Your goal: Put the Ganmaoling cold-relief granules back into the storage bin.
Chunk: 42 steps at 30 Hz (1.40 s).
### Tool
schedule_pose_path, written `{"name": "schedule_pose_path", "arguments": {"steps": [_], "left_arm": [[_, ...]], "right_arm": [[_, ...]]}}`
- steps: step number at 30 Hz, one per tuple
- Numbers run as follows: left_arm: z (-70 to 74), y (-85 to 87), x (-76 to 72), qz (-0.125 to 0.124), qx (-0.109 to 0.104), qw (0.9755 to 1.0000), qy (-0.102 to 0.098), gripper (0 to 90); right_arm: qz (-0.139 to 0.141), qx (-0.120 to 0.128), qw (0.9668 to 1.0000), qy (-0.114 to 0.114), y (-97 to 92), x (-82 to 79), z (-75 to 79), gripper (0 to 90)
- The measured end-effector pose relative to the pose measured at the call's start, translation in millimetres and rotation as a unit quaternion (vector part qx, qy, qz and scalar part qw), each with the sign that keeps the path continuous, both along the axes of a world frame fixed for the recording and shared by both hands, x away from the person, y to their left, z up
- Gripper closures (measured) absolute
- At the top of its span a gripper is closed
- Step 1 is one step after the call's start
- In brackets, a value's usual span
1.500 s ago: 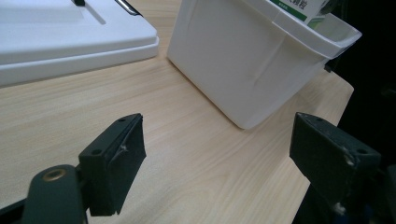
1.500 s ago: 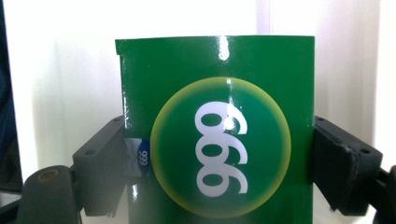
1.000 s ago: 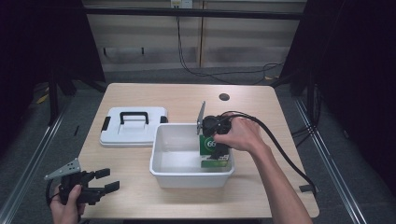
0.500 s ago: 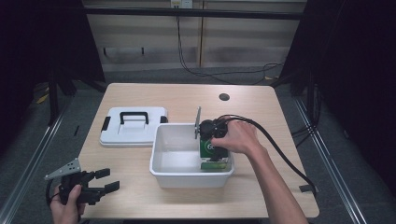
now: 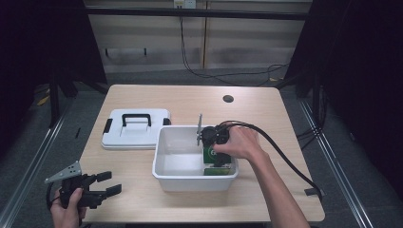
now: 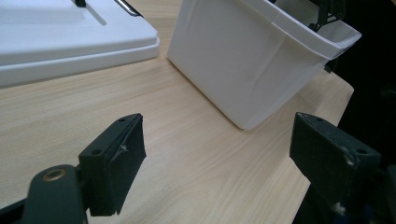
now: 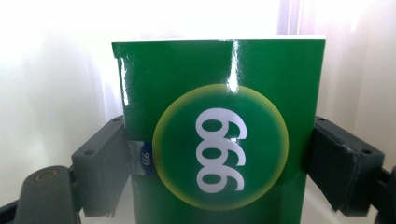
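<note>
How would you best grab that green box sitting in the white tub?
By its two narrow side faces, from above. The green box stands upright inside the tub, whose walls block a sideways approach; the right gripper already squeezes it this way.

Counting outward from the one white bin [image 5: 177, 174] on my table [image 5: 266, 118]: one green box [image 7: 219, 140] inside it (printed 999, upside down to my camera), one white lid [image 5: 134, 135] with one black handle [image 5: 136, 117] just beside the bin. I hold two grippers, the left gripper [image 5: 110, 183] apart from the bin, the right gripper [image 7: 219, 172] within it.
</note>
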<state>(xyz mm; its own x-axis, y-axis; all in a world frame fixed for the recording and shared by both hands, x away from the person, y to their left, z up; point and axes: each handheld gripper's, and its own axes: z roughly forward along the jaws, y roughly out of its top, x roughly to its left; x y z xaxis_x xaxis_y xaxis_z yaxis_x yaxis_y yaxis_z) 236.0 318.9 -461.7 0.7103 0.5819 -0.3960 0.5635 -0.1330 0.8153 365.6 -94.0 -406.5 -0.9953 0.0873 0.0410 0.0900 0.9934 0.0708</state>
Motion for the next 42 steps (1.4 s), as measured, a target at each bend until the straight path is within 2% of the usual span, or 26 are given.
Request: {"name": "schedule_pose_path", "arguments": {"steps": [6,7,15,21,26,30,35,42], "left_arm": [[0.0,-0.1,-0.1,0.000,0.000,1.0000,0.000,18.2],[0.1,0.0,-0.1,-0.001,0.000,1.0000,0.000,18.2],[-0.1,-0.3,-0.1,0.000,-0.001,1.0000,0.001,18.2],[0.0,-0.1,-0.1,0.000,0.000,1.0000,0.000,18.2],[0.3,0.3,-0.4,0.000,-0.001,1.0000,-0.002,18.2],[0.1,0.3,-0.2,0.001,-0.001,1.0000,-0.001,18.2],[0.1,0.3,-0.1,0.001,0.000,1.0000,-0.002,18.2],[0.1,0.1,-0.2,-0.001,0.000,1.0000,0.000,18.2]], "right_arm": [[-0.006,-0.004,1.0000,0.002,1.3,-1.1,-6.1,14.7],[0.001,-0.002,1.0000,0.002,1.5,-0.2,-6.8,14.5],[-0.009,0.001,1.0000,0.000,-0.6,-1.5,-7.0,13.7],[-0.005,0.001,1.0000,-0.002,-0.7,-1.9,-7.3,13.2],[0.007,0.012,0.9999,-0.004,-2.6,-1.7,-7.6,12.5],[-0.005,0.023,0.9997,-0.006,-4.3,-2.4,-6.4,12.0],[0.000,0.039,0.9992,-0.009,-6.6,-2.7,-2.9,11.3],[-0.014,0.056,0.9983,-0.009,-13.6,-3.7,3.3,10.2]]}}
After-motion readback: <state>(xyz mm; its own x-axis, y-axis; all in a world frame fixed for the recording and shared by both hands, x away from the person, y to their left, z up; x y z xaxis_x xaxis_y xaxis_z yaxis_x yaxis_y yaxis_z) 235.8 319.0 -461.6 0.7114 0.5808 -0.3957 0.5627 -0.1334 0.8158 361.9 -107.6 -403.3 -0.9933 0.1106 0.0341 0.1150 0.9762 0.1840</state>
